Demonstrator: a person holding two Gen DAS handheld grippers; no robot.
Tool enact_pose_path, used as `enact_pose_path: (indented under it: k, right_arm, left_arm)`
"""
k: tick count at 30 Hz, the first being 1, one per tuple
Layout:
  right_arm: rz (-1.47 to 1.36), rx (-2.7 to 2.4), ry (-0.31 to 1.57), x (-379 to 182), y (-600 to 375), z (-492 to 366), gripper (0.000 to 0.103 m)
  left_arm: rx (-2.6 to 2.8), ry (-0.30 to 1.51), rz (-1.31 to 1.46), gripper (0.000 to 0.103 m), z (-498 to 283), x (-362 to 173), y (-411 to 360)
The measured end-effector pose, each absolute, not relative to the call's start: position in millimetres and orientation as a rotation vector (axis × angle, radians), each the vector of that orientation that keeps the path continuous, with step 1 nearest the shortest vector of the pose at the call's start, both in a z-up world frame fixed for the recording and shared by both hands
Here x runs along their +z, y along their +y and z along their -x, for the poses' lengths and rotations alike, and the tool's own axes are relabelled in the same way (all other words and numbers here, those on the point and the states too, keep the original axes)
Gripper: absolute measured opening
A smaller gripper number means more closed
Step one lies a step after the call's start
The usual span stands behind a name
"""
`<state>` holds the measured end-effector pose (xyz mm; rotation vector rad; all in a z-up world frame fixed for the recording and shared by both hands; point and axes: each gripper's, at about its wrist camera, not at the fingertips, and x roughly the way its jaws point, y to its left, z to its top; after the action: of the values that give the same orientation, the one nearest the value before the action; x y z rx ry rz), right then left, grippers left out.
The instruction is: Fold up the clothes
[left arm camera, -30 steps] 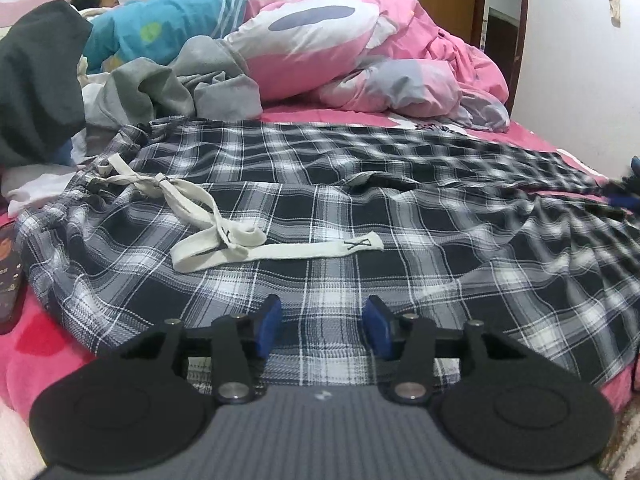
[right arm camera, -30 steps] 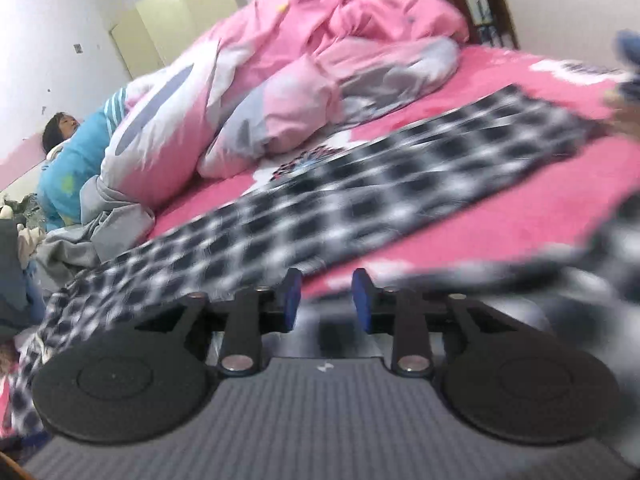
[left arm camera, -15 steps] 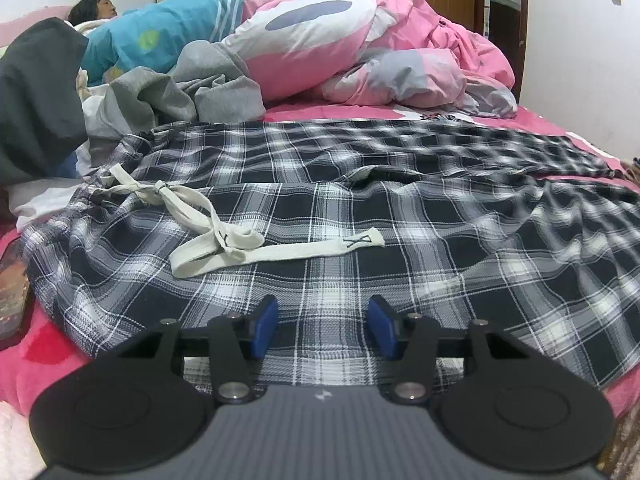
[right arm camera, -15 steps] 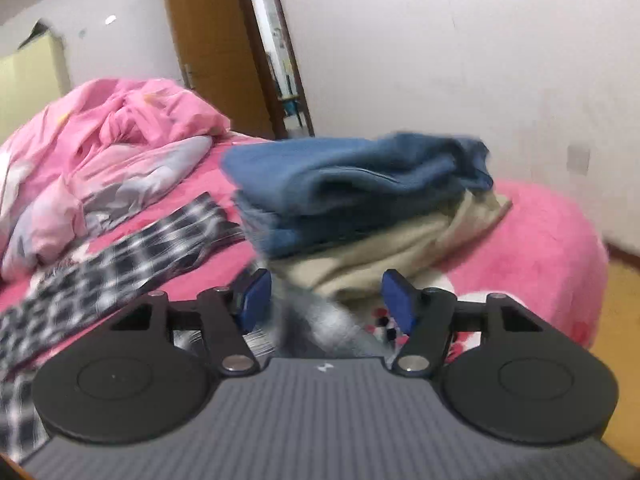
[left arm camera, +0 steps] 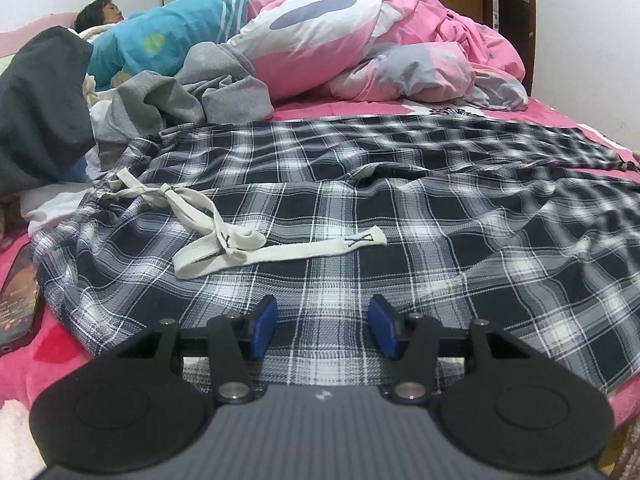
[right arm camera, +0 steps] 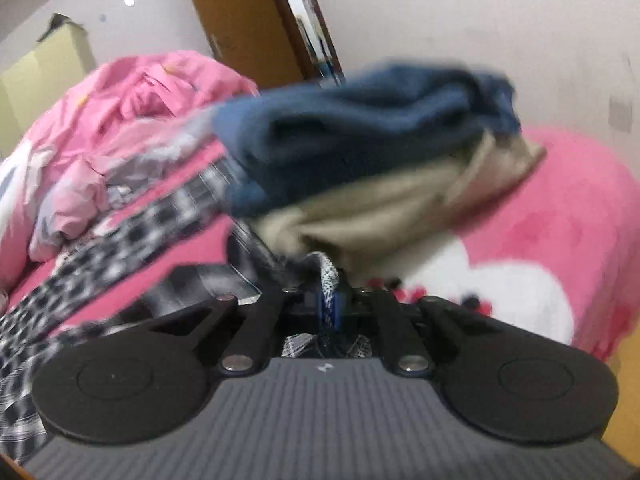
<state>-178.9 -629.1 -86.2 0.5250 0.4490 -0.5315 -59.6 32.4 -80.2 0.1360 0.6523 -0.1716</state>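
Black-and-white plaid trousers (left arm camera: 360, 216) lie spread flat on the pink bed, with a cream drawstring (left arm camera: 248, 240) loose on the waist end. My left gripper (left arm camera: 323, 328) is open and empty just above the near edge of the trousers. In the blurred right wrist view, my right gripper (right arm camera: 329, 306) is shut on a pinch of the plaid fabric (right arm camera: 329, 280) at the trousers' far leg end, with the legs (right arm camera: 120, 236) trailing off to the left.
A folded stack with a blue garment (right arm camera: 360, 136) on a beige one (right arm camera: 380, 208) sits just past the right gripper. A pink duvet (left arm camera: 360, 48), grey clothes (left arm camera: 200, 88), a dark garment (left arm camera: 40, 108) and a sleeping person (left arm camera: 104, 12) lie at the back. A phone (left arm camera: 18, 300) lies at left.
My right gripper swung from the trouser legs toward the folded stack, opened, then shut on the plaid leg end. My left gripper stayed open and shifted slightly.
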Motion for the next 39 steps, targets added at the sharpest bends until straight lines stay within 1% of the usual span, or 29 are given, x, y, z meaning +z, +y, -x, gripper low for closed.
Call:
enact_pose_path:
  k: [2,4,8,9,10,12,14,17,21,29,35,39]
  right_arm:
    - [-0.577,-0.546,0.415,-87.0,-630.0,185.2,0.018]
    - [-0.625,-0.571,0.359,-80.0,-626.0,197.8,0.029]
    - [-0.693,-0.522,0.181,-54.7,-600.7,242.6,0.033]
    - [-0.716,-0.481,0.162,-51.1,-593.5,253.0,0.035]
    - [-0.749,-0.432,0.169,-50.0,-586.4,260.4,0.044]
    - [-0.835,-0.348,0.203,-54.9,-572.9,271.2,0.049]
    - [-0.946,-0.287,0.248,-69.0,-560.5,277.7,0.050]
    - [-1.114,-0.269,0.280,-104.8,-545.9,283.6,0.050]
    - [-1.274,-0.299,0.250,-142.1,-536.9,287.2,0.051]
    - [-1.443,-0.228,0.189,-174.2,-520.3,266.5,0.051]
    - [-1.514,-0.141,0.172,-180.7,-509.2,251.5,0.050]
    - [-1.582,-0.060,0.143,-183.1,-504.5,251.6,0.043]
  left_arm:
    - [-0.174,0.652,-0.134,0.053,60.5,-80.2,33.0]
    - [-0.178,0.652,-0.131,0.056,61.1,-79.5,34.4]
    - [-0.193,0.649,-0.100,0.058,63.1,-77.6,39.4]
    - [-0.201,0.649,-0.085,0.060,63.8,-76.7,41.3]
    - [-0.208,0.649,-0.069,0.061,64.6,-75.7,43.3]
    - [-0.223,0.648,-0.041,0.061,67.5,-73.4,46.5]
    - [-0.239,0.643,-0.020,0.061,71.7,-70.2,50.1]
    - [-0.260,0.640,0.016,0.061,80.7,-65.1,56.4]
    - [-0.277,0.640,0.048,0.061,91.9,-59.2,64.3]
    - [-0.255,0.657,0.097,0.061,105.9,-60.6,74.1]
    - [-0.228,0.670,0.140,0.061,113.4,-62.2,85.0]
    - [-0.197,0.691,0.215,0.059,114.6,-64.8,100.6]
